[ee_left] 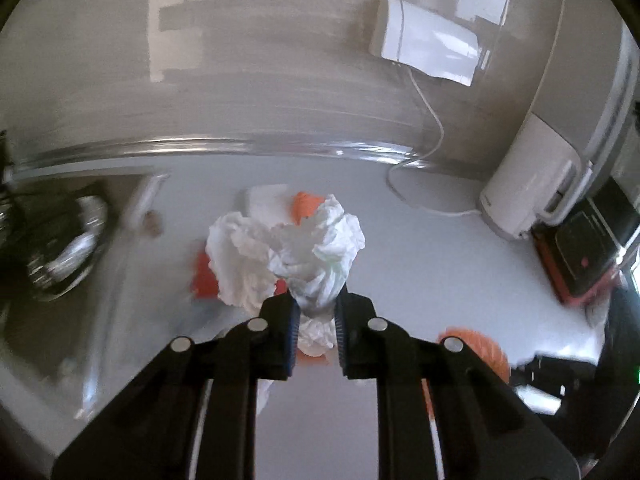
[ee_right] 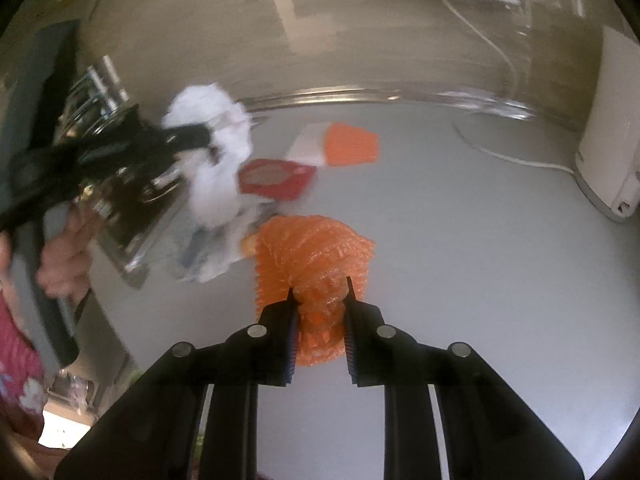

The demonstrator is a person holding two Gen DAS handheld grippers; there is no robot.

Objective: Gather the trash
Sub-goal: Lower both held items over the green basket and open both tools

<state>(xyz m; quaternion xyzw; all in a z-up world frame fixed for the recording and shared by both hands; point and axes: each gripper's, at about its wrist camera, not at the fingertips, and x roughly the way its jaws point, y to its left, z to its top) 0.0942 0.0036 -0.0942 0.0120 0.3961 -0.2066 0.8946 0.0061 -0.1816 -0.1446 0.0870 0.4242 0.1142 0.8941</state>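
Jaws of the left gripper (ee_left: 316, 300) pinch a crumpled white tissue (ee_left: 304, 248); the right gripper (ee_right: 320, 300) clamps orange bubble wrap (ee_right: 316, 256), both apparently lifted for disposal. Beyond, a red packet (ee_right: 276, 178) lies on the grey surface (ee_right: 460, 260).

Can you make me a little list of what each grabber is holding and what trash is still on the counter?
left gripper: shut on the crumpled white tissue
right gripper: shut on the orange mesh wrap
still lying on the counter: a red packet, a flat orange mesh piece and a white paper beside it
sink: on the left of the counter, blurred
also there: white appliance with a white cable
picture quality: blurry from motion
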